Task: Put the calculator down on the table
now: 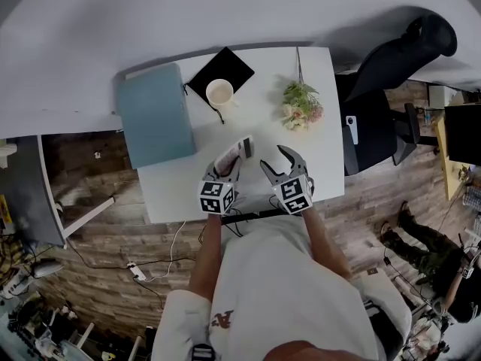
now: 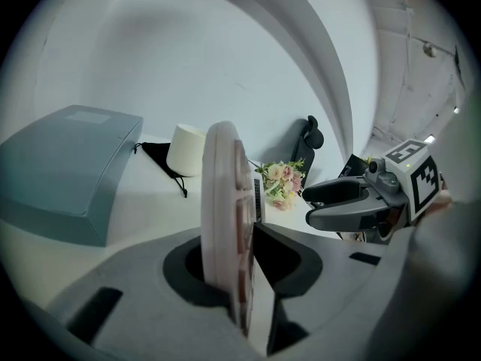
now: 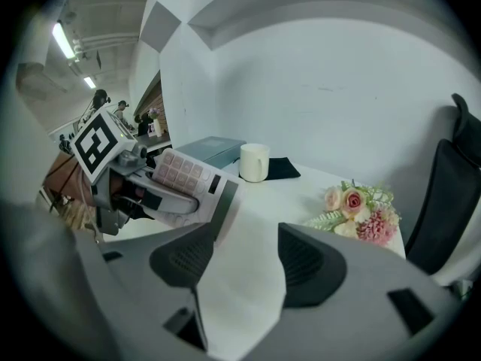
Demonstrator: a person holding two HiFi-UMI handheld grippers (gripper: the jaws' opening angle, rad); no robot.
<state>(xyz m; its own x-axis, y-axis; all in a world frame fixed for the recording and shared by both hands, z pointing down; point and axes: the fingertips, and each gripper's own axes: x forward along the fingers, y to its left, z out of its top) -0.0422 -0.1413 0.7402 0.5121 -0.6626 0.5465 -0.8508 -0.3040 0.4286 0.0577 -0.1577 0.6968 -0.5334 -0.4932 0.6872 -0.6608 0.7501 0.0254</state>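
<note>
White worktop set against a pale wall, wood floor around it, black office chair off at 2 o'clock. Left hand-held gripper was pinching the calculator by its near end, pads pressed on both faces. Right hand-held gripper sat at 3 o'clock of it, jaws a little spread, only bare worktop between them. The calculator hung near the 6 o'clock edge of the worktop and seemed clear of the surface, though contact could not be ruled out. The left gripper view showed it edge-on and upright. The right gripper view showed the key face tilted up. Judged step: the final lowering. To do it well, roll the wrist so the back turns down. Aim for the bare patch at centre, short of the white cup at 12 o'clock. Stay clear of the flower bunch at 1 o'clock and the blue-grey box at 10 o'clock. Spread the jaws only once the body lies flat, or it may tip off its edge. Calculator: slim, pale body, grid of pinkish keys, dark display strip at the far end.
</note>
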